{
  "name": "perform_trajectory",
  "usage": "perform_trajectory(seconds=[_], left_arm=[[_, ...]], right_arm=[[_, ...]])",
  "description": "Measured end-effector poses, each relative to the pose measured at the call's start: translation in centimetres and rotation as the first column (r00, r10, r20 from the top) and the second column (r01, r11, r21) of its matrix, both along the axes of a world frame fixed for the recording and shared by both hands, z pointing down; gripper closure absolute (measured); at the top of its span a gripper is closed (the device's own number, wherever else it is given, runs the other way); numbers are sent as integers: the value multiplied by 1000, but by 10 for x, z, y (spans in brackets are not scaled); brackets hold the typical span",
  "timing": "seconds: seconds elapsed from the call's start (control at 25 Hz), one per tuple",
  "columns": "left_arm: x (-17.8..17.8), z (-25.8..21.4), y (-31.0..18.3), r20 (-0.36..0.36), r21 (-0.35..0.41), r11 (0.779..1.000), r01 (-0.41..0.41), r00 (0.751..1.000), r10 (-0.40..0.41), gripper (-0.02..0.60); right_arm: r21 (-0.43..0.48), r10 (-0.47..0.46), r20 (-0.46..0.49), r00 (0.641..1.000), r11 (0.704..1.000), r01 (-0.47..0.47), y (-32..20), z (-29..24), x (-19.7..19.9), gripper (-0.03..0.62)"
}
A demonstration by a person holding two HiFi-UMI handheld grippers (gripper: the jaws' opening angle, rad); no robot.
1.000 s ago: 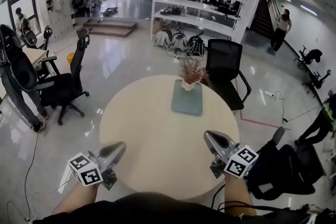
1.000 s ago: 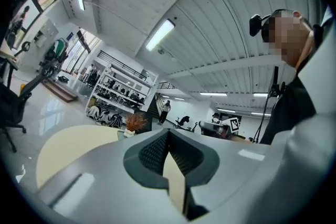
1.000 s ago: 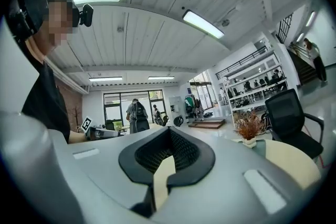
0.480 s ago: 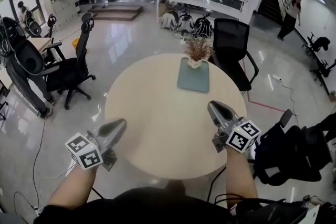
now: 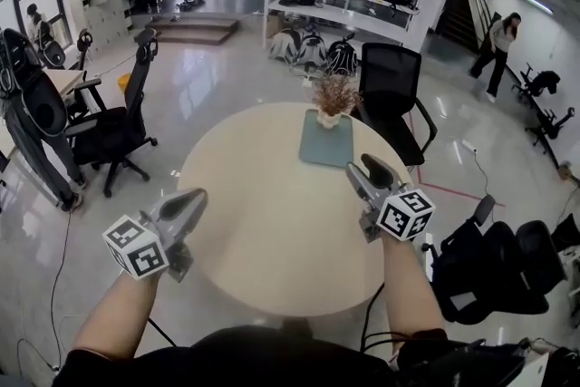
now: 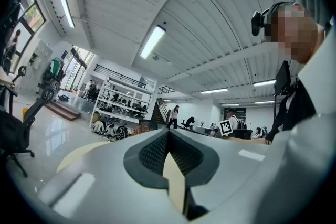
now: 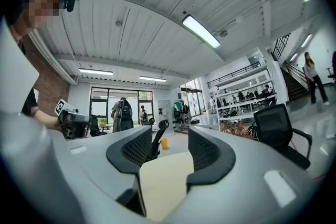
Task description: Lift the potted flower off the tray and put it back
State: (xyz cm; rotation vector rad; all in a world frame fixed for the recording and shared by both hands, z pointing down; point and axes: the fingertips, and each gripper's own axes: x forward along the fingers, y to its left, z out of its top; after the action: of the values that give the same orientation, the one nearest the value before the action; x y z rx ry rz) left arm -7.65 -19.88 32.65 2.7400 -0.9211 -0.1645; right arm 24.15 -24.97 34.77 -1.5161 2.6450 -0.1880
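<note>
The round tabletop (image 5: 263,231) spreads out ahead of both my hand-held grippers, bare but for the grey-green tray (image 5: 324,149), which lies a little beyond my right hand-held gripper (image 5: 360,168) and slightly to its left. Over the past second that right hand-held gripper has travelled forward across the tabletop, from near my edge to a spot close to the tray's near corner, though it is not touching it. My left hand-held gripper (image 5: 192,198) hangs back over my side of the tabletop, well apart from the tray, jaws pressed together on nothing.

The potted flower (image 5: 333,102), a spray of dried stems in a small pale pot, stands upright at the end of the tray farthest from my right hand-held gripper, not yet lifted. A black office chair (image 5: 391,95) stands just beyond it, off the tabletop.

The smallest change matters most: the right jaws, closed a moment ago, have just been opening. In the right gripper view the right hand-held gripper (image 7: 169,148) shows its jaws partly apart, with only bare tabletop between them.

I read this as the approach. The right side is readying for the pot, but it has the tray's length to cross, and the jaws look to need more spread to take the pot.
</note>
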Motion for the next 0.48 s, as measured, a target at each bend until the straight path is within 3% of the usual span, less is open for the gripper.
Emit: perform_trajectory(seconds=[0.2, 0.48], left_arm=[[32, 24, -56, 7, -11, 1000, -25, 1000, 25, 581], [79, 65, -143, 20, -62, 998, -28, 999, 30, 581]], right_arm=[[-34, 48, -43, 998, 998, -50, -78, 33, 34, 287], [-147, 93, -23, 995, 985, -95, -199, 106, 89, 174]])
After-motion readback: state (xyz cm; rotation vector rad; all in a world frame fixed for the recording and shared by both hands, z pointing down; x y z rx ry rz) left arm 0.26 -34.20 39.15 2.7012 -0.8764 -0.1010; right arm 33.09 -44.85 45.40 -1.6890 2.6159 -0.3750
